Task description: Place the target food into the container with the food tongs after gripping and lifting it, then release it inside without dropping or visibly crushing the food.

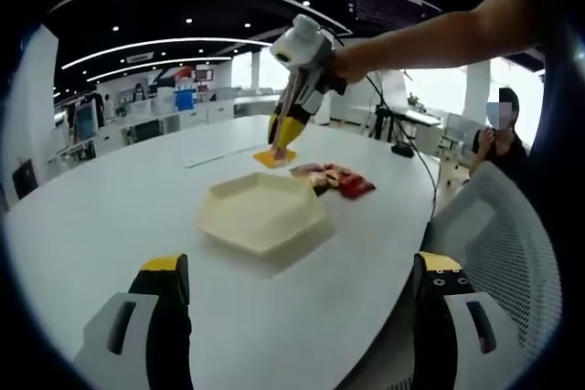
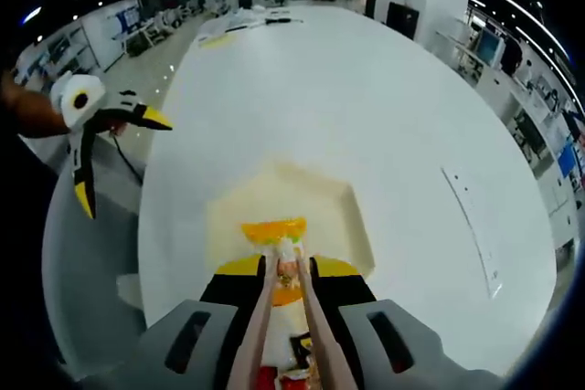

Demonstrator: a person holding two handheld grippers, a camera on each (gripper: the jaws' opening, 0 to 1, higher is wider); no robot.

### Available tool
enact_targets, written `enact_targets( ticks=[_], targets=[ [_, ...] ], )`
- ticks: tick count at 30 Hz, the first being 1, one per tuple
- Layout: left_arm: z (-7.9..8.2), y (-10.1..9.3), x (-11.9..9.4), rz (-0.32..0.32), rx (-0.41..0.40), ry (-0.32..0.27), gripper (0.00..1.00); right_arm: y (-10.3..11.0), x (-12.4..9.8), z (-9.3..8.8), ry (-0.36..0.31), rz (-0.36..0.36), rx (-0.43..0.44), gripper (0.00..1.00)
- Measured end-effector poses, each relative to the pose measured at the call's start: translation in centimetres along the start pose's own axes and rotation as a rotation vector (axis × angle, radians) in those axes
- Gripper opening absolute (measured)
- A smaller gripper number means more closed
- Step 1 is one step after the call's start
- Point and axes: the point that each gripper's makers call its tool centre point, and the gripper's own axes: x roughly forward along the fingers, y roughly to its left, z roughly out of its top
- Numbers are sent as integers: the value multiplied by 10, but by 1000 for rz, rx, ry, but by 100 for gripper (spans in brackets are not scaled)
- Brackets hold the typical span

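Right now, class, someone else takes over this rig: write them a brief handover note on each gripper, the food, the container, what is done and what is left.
Left gripper: open, holding nothing, low over the near edge of the white table.
Right gripper: shut on the food tongs, whose tips pinch the orange food piece.
Container: cream, hexagonal, nothing inside, mid-table. Red food packets lie just beyond it.
Done: food gripped; whether it is lifted off the table is unclear.
Left: carry it over the container, lower, release gently.
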Motion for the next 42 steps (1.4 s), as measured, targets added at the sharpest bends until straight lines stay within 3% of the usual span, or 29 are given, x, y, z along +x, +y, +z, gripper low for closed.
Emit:
enact_targets(
  ticks=[11, 42],
  targets=[
    [1, 2, -1, 9, -3, -4, 98, 1, 7, 9, 4, 10, -17, 19],
    [1, 3, -2, 17, 0, -3, 98, 0, -7, -5, 25, 1, -25, 22]
  ],
)
